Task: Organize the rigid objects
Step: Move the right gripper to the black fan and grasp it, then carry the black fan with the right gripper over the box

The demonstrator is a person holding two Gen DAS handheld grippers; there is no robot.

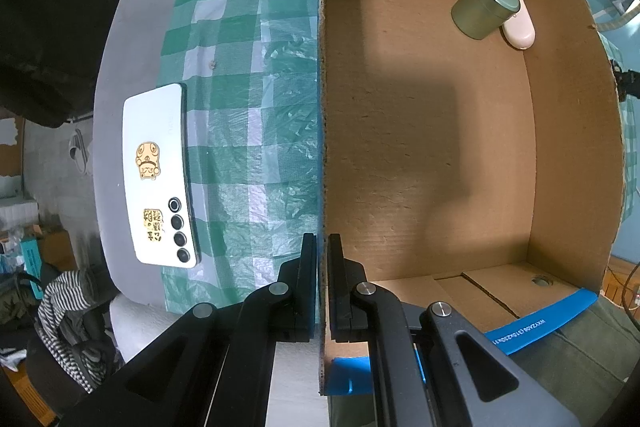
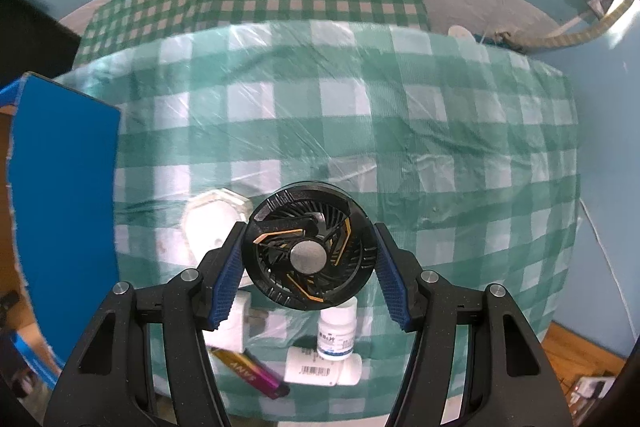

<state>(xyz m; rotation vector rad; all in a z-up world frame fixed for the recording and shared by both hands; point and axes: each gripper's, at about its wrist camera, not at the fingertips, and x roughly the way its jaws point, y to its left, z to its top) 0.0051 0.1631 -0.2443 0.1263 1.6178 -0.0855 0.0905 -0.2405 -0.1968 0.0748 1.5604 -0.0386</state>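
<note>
My left gripper [image 1: 322,237] points down and is shut on the upright wall [image 1: 322,87] of a cardboard box, one finger on each side of it. Inside the box, at its far corner, a green round tin [image 1: 482,7] lies against a white oval case [image 1: 520,27]. A white phone [image 1: 160,175] lies face down on the table left of the box. My right gripper [image 2: 309,225] is shut on a black round fan [image 2: 308,253] with orange trim. Both blue pads press on its rim, and it hangs above the checked cloth.
Under the fan lie two white pill bottles [image 2: 336,335] [image 2: 320,371], a pink-purple stick [image 2: 252,371], a white plug [image 2: 236,323] and a clear hexagonal piece [image 2: 212,223]. The box's blue-taped flap [image 2: 64,207] stands at the left. Green checked cloth [image 2: 400,147] covers the table.
</note>
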